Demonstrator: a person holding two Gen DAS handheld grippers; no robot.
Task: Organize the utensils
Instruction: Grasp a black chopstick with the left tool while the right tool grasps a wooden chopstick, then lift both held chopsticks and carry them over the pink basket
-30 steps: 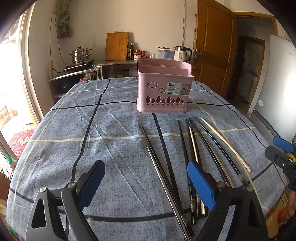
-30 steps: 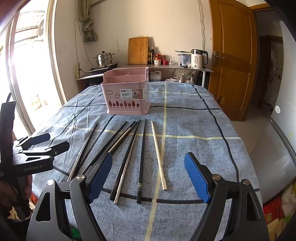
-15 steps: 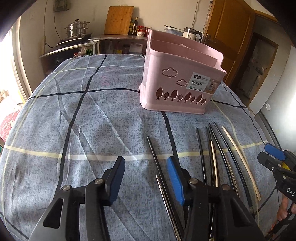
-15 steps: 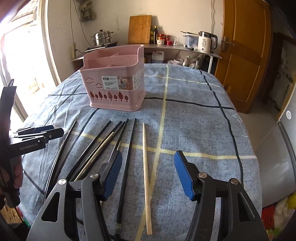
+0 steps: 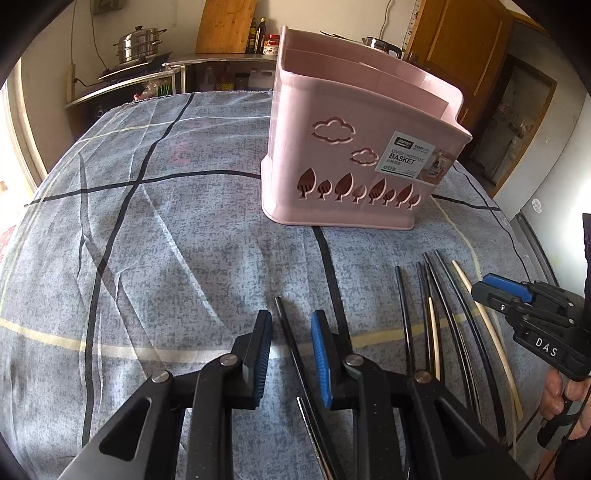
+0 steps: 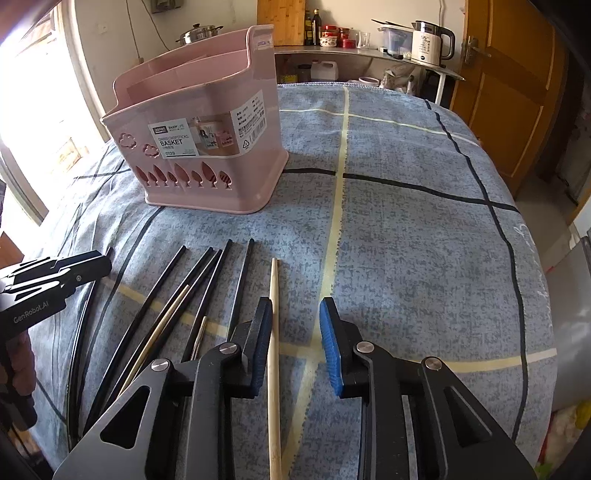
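Note:
A pink utensil basket (image 5: 343,147) (image 6: 207,147) stands upright on the table. Several black chopsticks (image 5: 443,314) (image 6: 166,295) and pale wooden ones lie side by side in front of it. My left gripper (image 5: 291,332) straddles the leftmost black chopstick (image 5: 286,325). Its jaws are closing and the pads stand clear of the chopstick. My right gripper (image 6: 295,321) straddles the pale wooden chopstick (image 6: 273,295) at the row's right end. Its jaws are closing too; the stick lies along the left pad and the right pad is apart. Each gripper shows in the other's view: the right gripper (image 5: 495,291), the left gripper (image 6: 74,269).
The table wears a blue-grey checked cloth (image 6: 406,240) that drops off at the right edge. Behind it a counter holds a steel pot (image 5: 138,44), a cutting board (image 5: 225,26) and a kettle (image 6: 430,40). A wooden door (image 6: 517,92) is at the right.
Both grippers have moved forward and down towards the chopsticks and their jaws have narrowed a lot. The left now straddles a black chopstick, the right the wooden one.

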